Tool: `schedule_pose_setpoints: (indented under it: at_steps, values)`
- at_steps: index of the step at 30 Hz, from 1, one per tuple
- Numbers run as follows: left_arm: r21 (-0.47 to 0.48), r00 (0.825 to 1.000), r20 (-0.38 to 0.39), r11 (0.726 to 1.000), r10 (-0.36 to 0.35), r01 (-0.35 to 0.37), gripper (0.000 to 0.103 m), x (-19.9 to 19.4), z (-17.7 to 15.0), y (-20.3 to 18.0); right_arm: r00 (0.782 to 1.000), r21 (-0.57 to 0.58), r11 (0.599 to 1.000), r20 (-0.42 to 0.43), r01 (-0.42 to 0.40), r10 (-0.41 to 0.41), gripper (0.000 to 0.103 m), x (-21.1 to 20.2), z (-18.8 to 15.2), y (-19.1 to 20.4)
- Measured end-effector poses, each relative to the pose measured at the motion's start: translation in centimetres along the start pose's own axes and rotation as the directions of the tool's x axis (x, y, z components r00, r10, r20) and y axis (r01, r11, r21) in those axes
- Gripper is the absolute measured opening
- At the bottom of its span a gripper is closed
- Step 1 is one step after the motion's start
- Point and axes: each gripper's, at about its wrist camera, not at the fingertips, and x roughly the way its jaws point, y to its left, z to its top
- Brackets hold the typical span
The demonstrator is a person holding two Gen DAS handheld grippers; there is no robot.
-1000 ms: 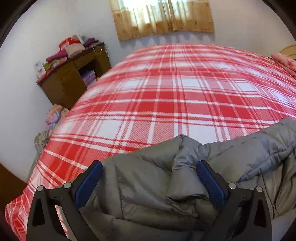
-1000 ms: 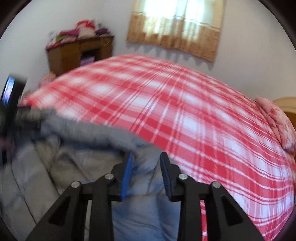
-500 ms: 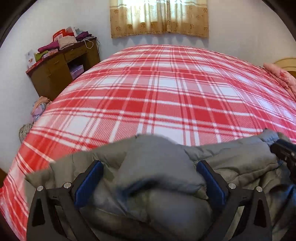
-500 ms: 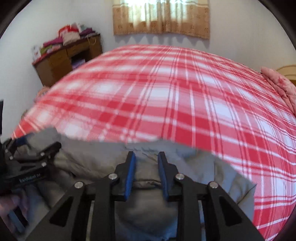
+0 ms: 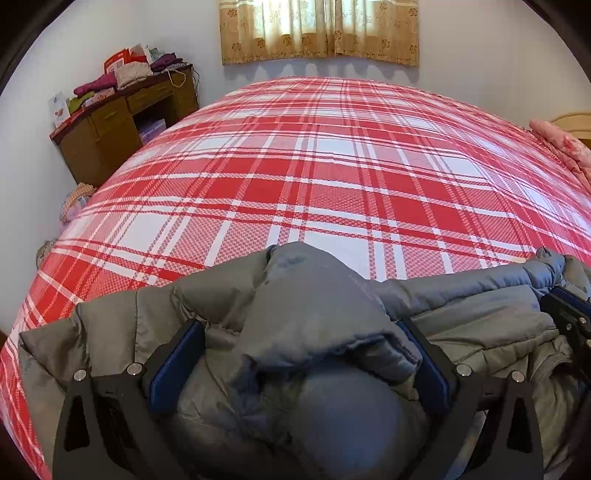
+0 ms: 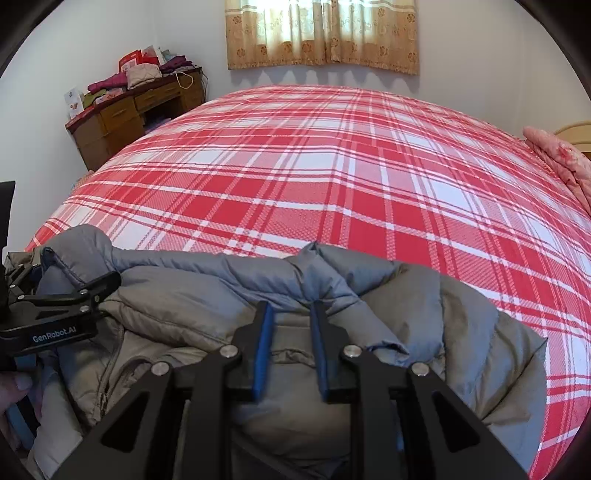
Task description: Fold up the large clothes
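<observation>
Lying bunched along the near edge of the bed (image 5: pixel 332 177), a grey puffer jacket (image 5: pixel 314 332), on the red-and-white plaid cover. Spread wide around a thick padded fold of it, the left gripper (image 5: pixel 299 354), blue pads against the fabric on both sides. Just narrowed to a slim gap, the right gripper (image 6: pixel 290 343), pinching a ridge of jacket. Far left corner: wooden desk (image 6: pixel 122 122) heaped with clothes; curtain (image 6: pixel 321 33) beyond.
</observation>
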Motion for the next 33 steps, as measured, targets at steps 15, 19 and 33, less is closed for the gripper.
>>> schedule_pose_setpoints:
  at_steps: [15,19,33]
  values:
    - [-0.006,1.0,-0.01,1.0,-0.008,0.008,0.102,0.1,-0.1,0.1,1.0,-0.025,0.999,-0.013,0.027,-0.027,0.023,0.4,-0.1,0.4]
    - [-0.006,1.0,-0.011,1.0,-0.007,0.007,0.102,0.2,-0.1,0.1,0.999,-0.031,0.999,-0.015,0.031,-0.032,0.023,0.5,-0.1,0.5]
    - [-0.012,0.998,-0.056,0.999,-0.035,0.034,0.102,0.4,0.9,0.6,0.991,-0.176,0.978,-0.05,0.112,-0.123,0.024,0.5,0.6,2.3]
